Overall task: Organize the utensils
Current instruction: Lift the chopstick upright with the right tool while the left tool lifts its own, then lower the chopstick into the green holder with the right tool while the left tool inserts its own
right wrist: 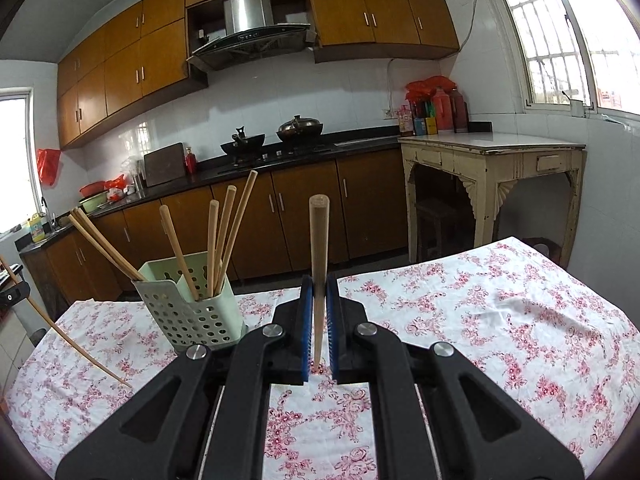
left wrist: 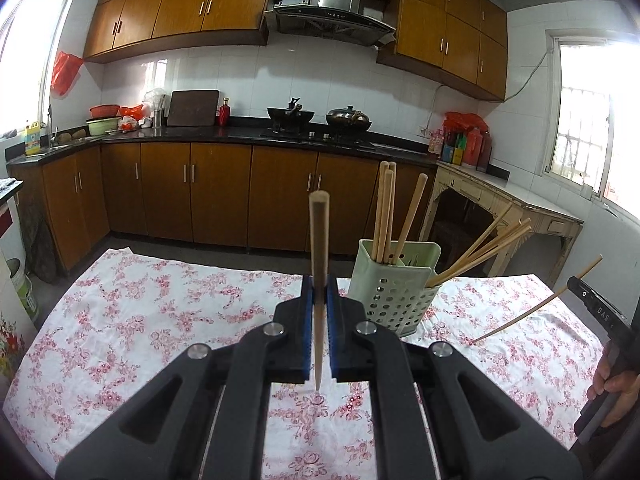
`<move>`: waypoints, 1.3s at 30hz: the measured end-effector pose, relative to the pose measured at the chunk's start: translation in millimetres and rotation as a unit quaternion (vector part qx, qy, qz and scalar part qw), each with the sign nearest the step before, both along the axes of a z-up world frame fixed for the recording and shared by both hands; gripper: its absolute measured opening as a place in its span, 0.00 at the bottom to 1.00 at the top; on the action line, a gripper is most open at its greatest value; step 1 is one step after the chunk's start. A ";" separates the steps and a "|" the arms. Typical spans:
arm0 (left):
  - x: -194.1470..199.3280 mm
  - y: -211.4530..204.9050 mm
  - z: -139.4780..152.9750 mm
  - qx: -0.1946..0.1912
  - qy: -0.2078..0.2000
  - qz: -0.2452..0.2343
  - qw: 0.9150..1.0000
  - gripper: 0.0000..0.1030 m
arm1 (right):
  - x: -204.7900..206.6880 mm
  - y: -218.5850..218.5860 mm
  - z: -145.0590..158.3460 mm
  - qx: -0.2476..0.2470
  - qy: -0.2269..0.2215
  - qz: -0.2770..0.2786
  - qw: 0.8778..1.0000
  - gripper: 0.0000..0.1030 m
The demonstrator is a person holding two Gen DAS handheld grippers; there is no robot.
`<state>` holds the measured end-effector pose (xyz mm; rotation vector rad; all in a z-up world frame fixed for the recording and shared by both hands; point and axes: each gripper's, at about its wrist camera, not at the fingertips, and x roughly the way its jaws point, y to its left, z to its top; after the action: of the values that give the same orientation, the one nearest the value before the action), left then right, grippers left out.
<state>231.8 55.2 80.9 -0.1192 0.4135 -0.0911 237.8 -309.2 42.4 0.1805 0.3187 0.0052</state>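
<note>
Both tongs pinch one chopstick apiece: our left tongs (left wrist: 319,292) clamp a chopstick (left wrist: 319,240) upright, and our right tongs (right wrist: 319,292) grip another chopstick (right wrist: 319,248). Each tip touches the floral table (left wrist: 160,320), near the green holder (left wrist: 394,292) of chopsticks.

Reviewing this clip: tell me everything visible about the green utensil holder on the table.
The utensil holder is pale green, plastic-looking, boxy, with rows of round holes through its lower walls and a taller solid back panel. An inner divider seems to split it into compartments. It stands upright on the floral tablecloth, beyond both grippers, touched by neither. Several wooden chopsticks stand in it, some near upright, others leaning far out over one side.
</note>
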 end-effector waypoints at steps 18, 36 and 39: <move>-10.8 -31.5 81.6 -0.012 -0.050 -0.074 0.996 0.07 | -29.7 19.1 100.1 0.050 -0.009 0.149 0.988 0.07; 73.0 -86.3 159.6 0.008 -0.108 -0.030 0.994 0.07 | 58.9 74.0 152.2 0.003 -0.026 0.152 0.988 0.07; 91.5 -90.9 152.5 0.014 -0.090 -0.028 0.995 0.07 | 84.0 83.3 140.3 -0.008 0.014 0.154 0.988 0.07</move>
<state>323.4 -35.6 233.4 -0.0706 0.2374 -0.1490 321.7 -225.9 182.7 0.1134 0.3728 0.3053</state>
